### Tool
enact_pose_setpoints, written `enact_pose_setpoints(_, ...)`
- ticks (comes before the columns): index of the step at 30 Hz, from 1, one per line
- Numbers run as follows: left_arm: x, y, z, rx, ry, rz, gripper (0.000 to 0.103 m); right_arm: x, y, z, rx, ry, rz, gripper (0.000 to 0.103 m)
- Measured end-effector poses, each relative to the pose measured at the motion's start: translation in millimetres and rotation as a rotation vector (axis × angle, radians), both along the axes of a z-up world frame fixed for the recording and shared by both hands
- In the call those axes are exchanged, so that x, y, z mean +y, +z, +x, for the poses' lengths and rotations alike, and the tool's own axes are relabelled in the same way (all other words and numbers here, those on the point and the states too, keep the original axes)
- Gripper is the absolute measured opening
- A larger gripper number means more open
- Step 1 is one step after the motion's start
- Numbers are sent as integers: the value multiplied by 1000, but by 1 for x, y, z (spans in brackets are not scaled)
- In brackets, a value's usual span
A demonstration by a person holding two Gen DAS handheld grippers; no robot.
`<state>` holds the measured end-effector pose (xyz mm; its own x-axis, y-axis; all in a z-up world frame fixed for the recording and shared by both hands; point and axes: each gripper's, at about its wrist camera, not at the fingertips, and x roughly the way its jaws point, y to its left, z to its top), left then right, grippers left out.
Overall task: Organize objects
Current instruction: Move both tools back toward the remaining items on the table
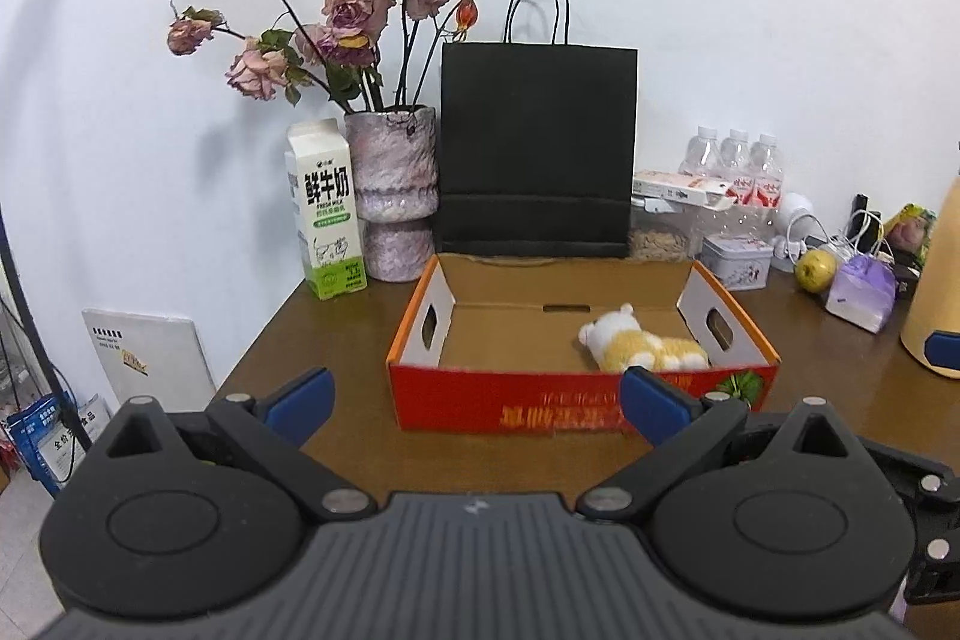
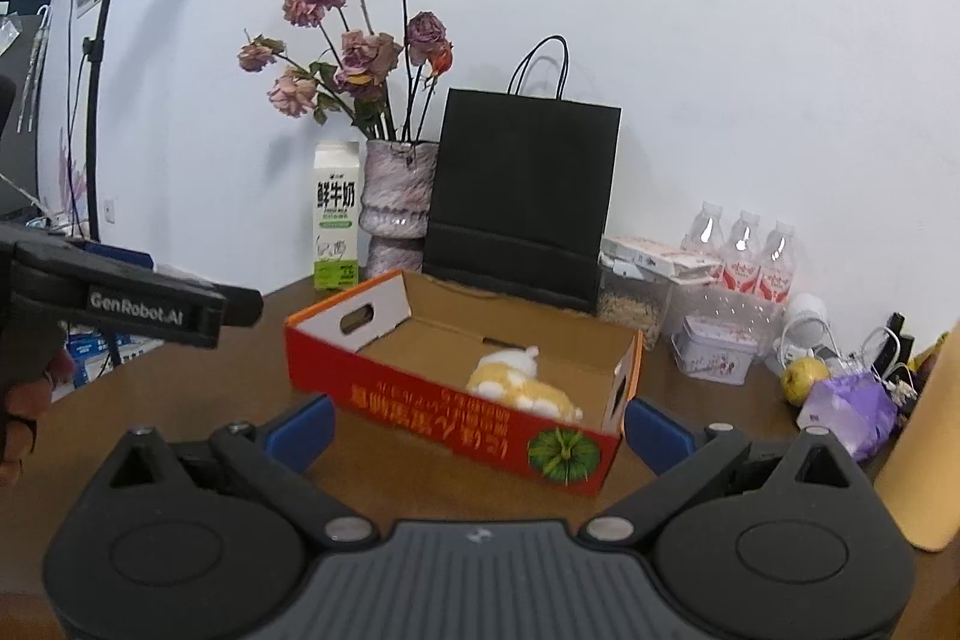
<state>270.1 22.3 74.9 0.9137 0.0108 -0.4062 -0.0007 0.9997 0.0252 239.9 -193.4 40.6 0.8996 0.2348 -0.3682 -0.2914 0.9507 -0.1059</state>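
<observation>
a: both grippers, left gripper point(image 1: 477, 403) and right gripper point(image 2: 478, 430), spread wide, holding nothing. plush toy point(image 1: 645, 347) lies inside the box point(image 1: 576, 400).

b: risk: a low reach clips the box wall, shoving it into the vase point(image 1: 393, 196).

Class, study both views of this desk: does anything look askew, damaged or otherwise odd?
The dried pink roses in the mottled pink vase are wilted and drooping. The red cardboard tray sits with its printing upside down to the right camera. The yellow-and-white plush toy lies on its side inside.
</observation>
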Motion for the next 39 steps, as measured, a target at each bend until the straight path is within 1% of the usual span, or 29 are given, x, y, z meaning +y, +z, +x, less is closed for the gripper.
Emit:
enact_pose_setpoints(5, 4, -13, -25, -1, -5, 12, 103, -5, -18, -28, 17, 9, -6, 103)
enact_pose_setpoints(11, 12, -36, -51, 27, 2, -20, 103, -10, -36, -55, 33, 7, -3, 103)
enact_pose_setpoints(13, 13, -44, -58, 38, 8, -8, 103, -12, -42, -62, 41, 5, 6, 103)
enact_pose_setpoints(15, 14, -52, -67, 24, 20, -1, 103, -15, -50, -70, 52, 2, 17, 103)
enact_pose_setpoints(17, 15, -60, -75, 20, 44, -11, 103, -19, -56, -76, 66, -4, 37, 103)
enact_pose_setpoints(20, 19, -70, -85, 40, 47, -42, 103, -25, -64, -84, 80, -18, 59, 103)
enact_pose_setpoints(23, 20, -79, -94, 58, 56, -52, 103, -30, -71, -90, 85, -35, 65, 103)
enact_pose_setpoints(27, 25, -91, -106, 88, 41, -89, 103, -37, -77, -98, 86, -45, 81, 103)
enact_pose_setpoints(30, 23, -97, -115, 96, 30, -79, 103, -41, -80, -105, 79, -45, 100, 103)
enact_pose_setpoints(33, 20, -99, -124, 90, 14, -49, 103, -45, -83, -110, 76, -53, 112, 103)
enact_pose_setpoints(36, 16, -101, -129, 83, 13, -30, 103, -48, -86, -111, 81, -61, 121, 103)
enact_pose_setpoints(39, 13, -104, -128, 103, 24, -9, 103, -50, -89, -110, 87, -75, 125, 103)
